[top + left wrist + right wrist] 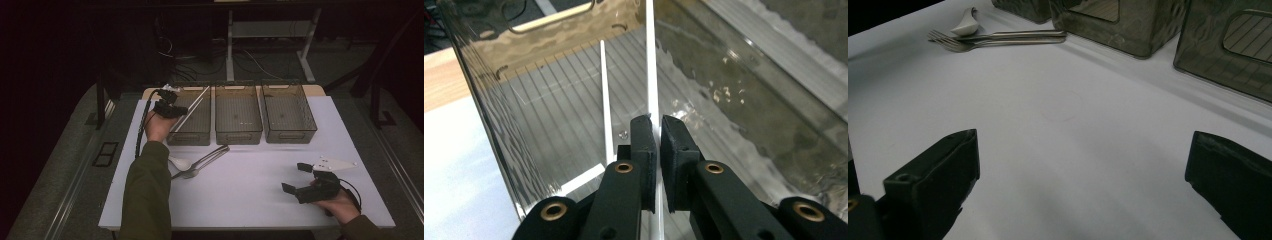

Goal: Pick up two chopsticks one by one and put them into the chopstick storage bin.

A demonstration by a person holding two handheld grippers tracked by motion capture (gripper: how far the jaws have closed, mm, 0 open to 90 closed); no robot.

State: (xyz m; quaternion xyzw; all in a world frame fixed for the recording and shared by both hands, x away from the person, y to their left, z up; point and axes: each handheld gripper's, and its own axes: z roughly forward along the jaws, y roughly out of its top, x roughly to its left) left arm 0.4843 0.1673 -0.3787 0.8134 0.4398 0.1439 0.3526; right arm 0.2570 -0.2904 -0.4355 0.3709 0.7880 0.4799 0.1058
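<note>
Jaws pinching chopstick, bin wall beside

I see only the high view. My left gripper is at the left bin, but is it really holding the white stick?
Observer: Yes. In the left gripper view, the jaws of the left gripper are shut on a thin white stick that points into the left bin.
Operator: Is something already inside this bin?
Observer: A second white stick is in it, beside the held one, with a gap between the two.
Operator: What is the cutlery lying on the table?
Observer: The right gripper view shows metal forks lying side by side, and a white spoon close to their tines.
</note>
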